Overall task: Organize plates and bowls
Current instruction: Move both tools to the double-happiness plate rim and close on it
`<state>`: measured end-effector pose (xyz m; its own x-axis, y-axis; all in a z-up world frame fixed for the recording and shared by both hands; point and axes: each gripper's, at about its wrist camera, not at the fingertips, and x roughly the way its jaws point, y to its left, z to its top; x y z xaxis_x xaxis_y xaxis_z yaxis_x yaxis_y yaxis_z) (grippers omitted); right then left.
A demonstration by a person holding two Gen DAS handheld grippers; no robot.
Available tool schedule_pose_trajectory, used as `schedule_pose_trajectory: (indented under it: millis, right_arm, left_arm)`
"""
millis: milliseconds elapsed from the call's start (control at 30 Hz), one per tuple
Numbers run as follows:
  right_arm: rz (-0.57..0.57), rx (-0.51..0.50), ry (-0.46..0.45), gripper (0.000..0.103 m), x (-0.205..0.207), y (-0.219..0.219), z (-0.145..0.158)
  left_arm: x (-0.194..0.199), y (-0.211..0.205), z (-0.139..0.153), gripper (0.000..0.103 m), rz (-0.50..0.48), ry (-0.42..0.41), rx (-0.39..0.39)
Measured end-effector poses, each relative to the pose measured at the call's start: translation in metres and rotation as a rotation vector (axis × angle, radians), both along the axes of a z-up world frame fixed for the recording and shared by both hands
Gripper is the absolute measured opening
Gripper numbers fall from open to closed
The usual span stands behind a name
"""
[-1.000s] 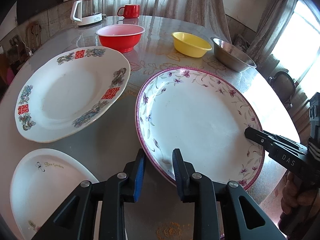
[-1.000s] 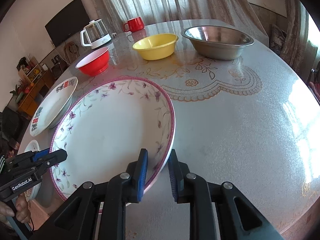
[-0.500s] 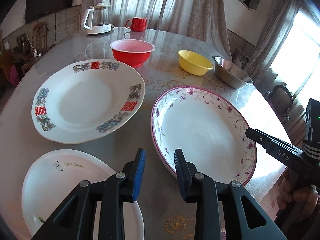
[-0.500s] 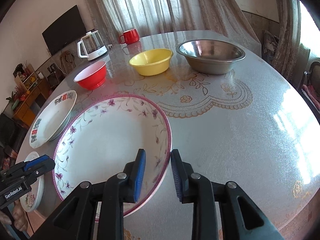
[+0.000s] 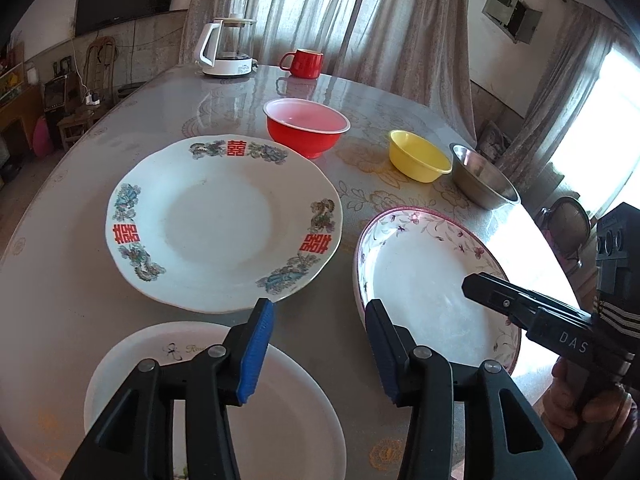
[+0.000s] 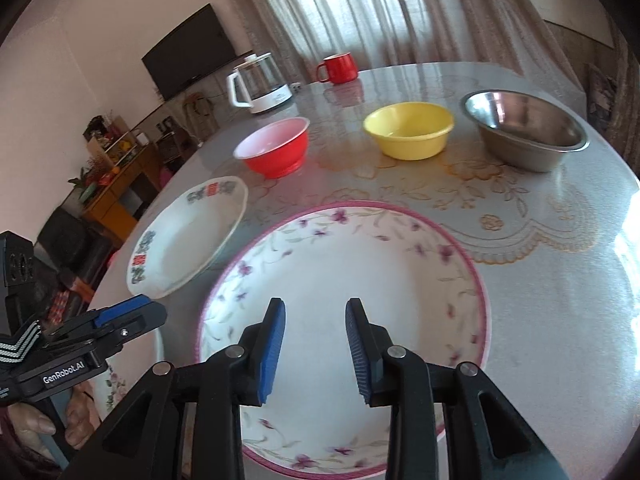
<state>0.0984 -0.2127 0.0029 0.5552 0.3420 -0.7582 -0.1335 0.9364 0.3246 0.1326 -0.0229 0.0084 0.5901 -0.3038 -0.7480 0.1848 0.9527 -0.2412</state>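
Purple-flowered plate (image 6: 344, 280) lying flat low in the right wrist frame, released, beside the red-character plate (image 5: 224, 224) at center left. Both left gripper (image 5: 318, 344) and right gripper (image 6: 316, 344) opening with nothing between the jaws. Likely stacking plates next: approaching a rim squarely, clamping firmly, lifting level, avoiding sliding on the glossy table (image 6: 560, 280).

Daylight pours through the curtains (image 5: 360, 20) at twelve o'clock and a blown-out window (image 5: 600, 120) at three, so I see hard white glare on the tabletop (image 6: 624, 240) at three. Both views stay sharp at centre; fisheye bending and dark vignetting crowd every corner.
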Motion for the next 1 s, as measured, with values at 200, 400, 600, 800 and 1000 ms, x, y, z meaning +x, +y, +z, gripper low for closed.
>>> schedule_pose_trajectory:
  millis: [200, 400, 600, 800, 1000]
  right_arm:
    - [0.123, 0.068, 0.029, 0.031, 0.021, 0.041, -0.003]
    - [0.192, 0.088, 0.031, 0.035, 0.050, 0.073, 0.001]
    - [0.172, 0.075, 0.058, 0.035, 0.086, 0.087, -0.005]
    - [0.154, 0.019, 0.077, 0.035, 0.121, 0.093, -0.013]
    - [0.168, -0.020, 0.111, 0.035, 0.136, 0.102, -0.026]
  left_arm:
    - [0.005, 0.016, 0.004, 0.051, 0.027, -0.014, 0.000]
    - [0.018, 0.045, 0.006, 0.054, 0.062, 0.002, -0.019]
    - [0.030, 0.081, 0.013, 0.057, 0.132, -0.032, 0.016]
    - [0.050, 0.118, 0.004, 0.057, 0.195, -0.013, 0.008]
    - [0.071, 0.139, -0.012, 0.055, 0.229, 0.014, 0.002]
